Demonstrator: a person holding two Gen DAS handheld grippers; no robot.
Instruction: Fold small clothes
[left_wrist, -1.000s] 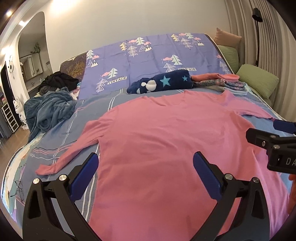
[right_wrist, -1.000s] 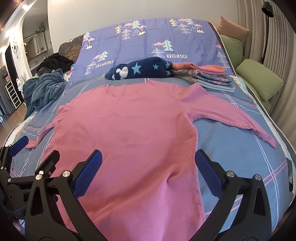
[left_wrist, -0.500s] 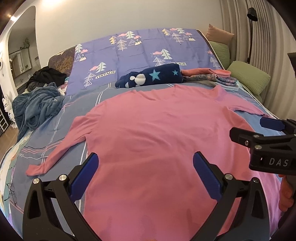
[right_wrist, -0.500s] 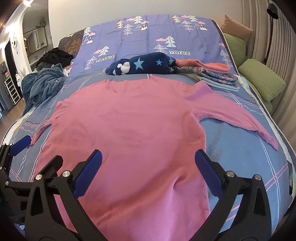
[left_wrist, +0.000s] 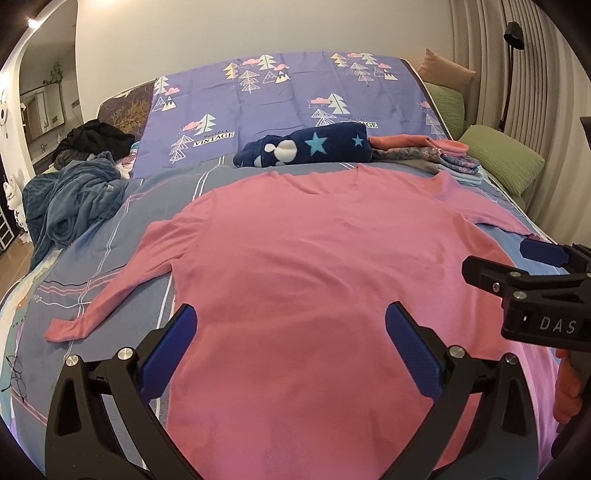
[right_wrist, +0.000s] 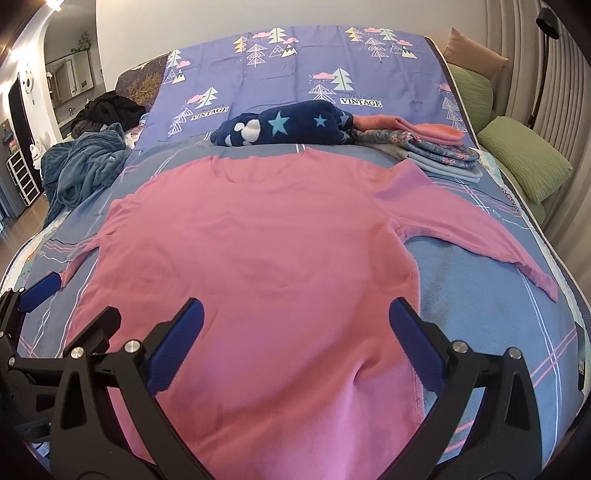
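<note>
A pink long-sleeved shirt (left_wrist: 314, 266) lies spread flat on the bed, neck away from me, both sleeves out to the sides. It also shows in the right wrist view (right_wrist: 258, 251). My left gripper (left_wrist: 291, 350) is open and empty, hovering over the shirt's lower left part. My right gripper (right_wrist: 295, 343) is open and empty over the lower right part, near the side seam. The right gripper also shows at the right edge of the left wrist view (left_wrist: 517, 269), and the left gripper shows at the left edge of the right wrist view (right_wrist: 48, 306).
A dark blue star-print garment (left_wrist: 306, 147) and a stack of folded clothes (left_wrist: 436, 155) lie beyond the shirt's neck. A blue blanket heap (left_wrist: 70, 195) and dark clothes (left_wrist: 96, 138) sit at the far left. Green pillows (right_wrist: 524, 162) line the right edge.
Both grippers have drawn back and shifted a little left, so the shirt sits more centred in view. The jaws stay open; the shirt has not moved.
</note>
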